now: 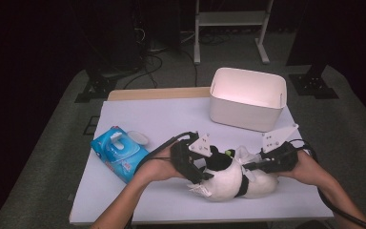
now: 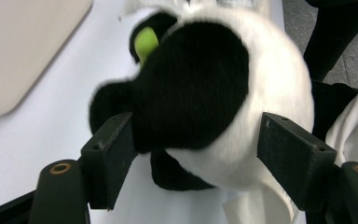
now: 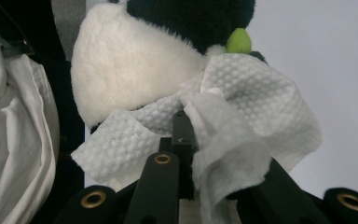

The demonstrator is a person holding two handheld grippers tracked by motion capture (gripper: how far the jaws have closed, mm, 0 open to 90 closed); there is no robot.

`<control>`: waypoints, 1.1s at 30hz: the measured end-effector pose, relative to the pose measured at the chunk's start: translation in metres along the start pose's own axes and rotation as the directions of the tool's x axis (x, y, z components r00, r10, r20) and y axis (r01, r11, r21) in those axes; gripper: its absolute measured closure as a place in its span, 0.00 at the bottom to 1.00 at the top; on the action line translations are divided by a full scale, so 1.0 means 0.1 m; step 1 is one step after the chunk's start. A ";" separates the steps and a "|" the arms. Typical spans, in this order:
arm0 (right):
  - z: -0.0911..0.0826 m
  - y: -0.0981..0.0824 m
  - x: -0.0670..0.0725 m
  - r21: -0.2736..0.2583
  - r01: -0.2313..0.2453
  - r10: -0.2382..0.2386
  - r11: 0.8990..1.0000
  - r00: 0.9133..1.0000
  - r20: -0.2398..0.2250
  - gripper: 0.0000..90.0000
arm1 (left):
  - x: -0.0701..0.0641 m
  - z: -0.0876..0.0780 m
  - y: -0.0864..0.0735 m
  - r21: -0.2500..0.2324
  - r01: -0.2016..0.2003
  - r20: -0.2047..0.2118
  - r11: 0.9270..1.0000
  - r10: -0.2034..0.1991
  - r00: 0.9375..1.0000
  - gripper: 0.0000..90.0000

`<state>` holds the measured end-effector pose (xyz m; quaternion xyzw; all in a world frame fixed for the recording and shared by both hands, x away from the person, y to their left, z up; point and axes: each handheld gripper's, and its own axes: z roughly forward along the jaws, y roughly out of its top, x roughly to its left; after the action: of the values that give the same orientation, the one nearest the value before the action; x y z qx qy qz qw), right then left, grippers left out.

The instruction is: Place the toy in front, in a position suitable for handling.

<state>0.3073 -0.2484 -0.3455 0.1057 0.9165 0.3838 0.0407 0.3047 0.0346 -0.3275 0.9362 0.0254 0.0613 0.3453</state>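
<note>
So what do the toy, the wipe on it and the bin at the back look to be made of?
Toy: soft plush, black and white, going by the fuzzy pile; the small green part is too blurred to judge. Wipe: thin white nonwoven or paper cloth, with a dotted embossed weave and limp folds. Bin: probably rigid plastic, white with a smooth matte look, thin walls and rounded corners.

The table, topped with a pale sheet, carries a white bin at 1 o'clock, a blue wipes pack at 9 o'clock with its lid just beside it, and a black-and-white plush toy at 5 o'clock.
</note>
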 end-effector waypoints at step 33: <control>-0.12 0.01 0.02 -0.025 -0.013 0.013 1.000 1.000 0.006 0.89 | 0.16 0.33 0.16 -0.005 -0.048 0.004 0.999 0.048 0.999 0.30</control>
<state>0.3038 -0.2560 -0.3367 0.1123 0.9108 0.3950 0.0426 0.3251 0.0021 -0.3405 0.9358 0.0019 0.0678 0.3459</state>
